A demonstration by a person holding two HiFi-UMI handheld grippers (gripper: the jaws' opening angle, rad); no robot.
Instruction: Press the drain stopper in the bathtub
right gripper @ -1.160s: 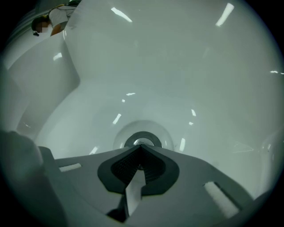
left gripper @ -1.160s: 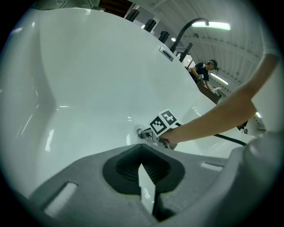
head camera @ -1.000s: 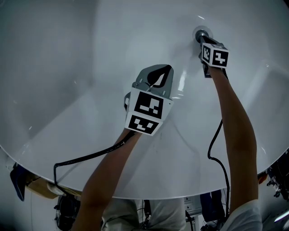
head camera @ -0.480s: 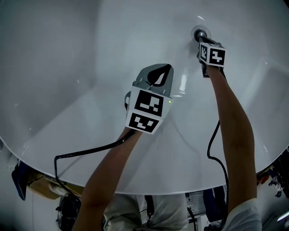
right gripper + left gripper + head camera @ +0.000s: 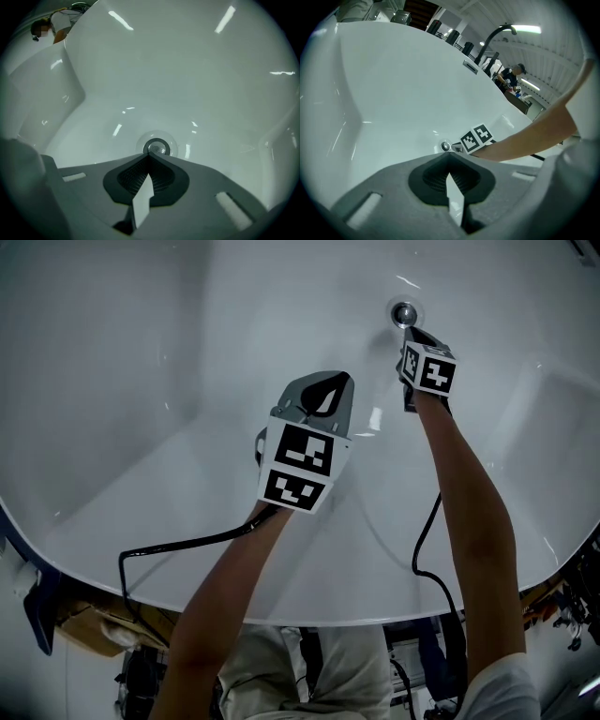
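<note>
The round chrome drain stopper (image 5: 404,312) sits in the floor of the white bathtub (image 5: 187,352). My right gripper (image 5: 412,335) is shut, with nothing between its jaws. Its tips point at the stopper from just in front of it. In the right gripper view the stopper (image 5: 157,147) shows right beyond the closed tips of the right gripper (image 5: 150,154); contact cannot be told. My left gripper (image 5: 339,381) hangs shut and empty over the tub floor, well short of the drain. From the left gripper (image 5: 449,154) the stopper (image 5: 446,146) and the right gripper's marker cube (image 5: 476,138) are seen ahead.
The tub's sloped walls (image 5: 56,93) rise on all sides. A black faucet (image 5: 497,33) arches over the far rim, with a person (image 5: 511,77) beyond it. Black cables (image 5: 178,547) trail from both grippers over the near rim.
My right gripper has drawn back a little from the stopper, which now shows whole beyond its tips. The left gripper has barely moved.
</note>
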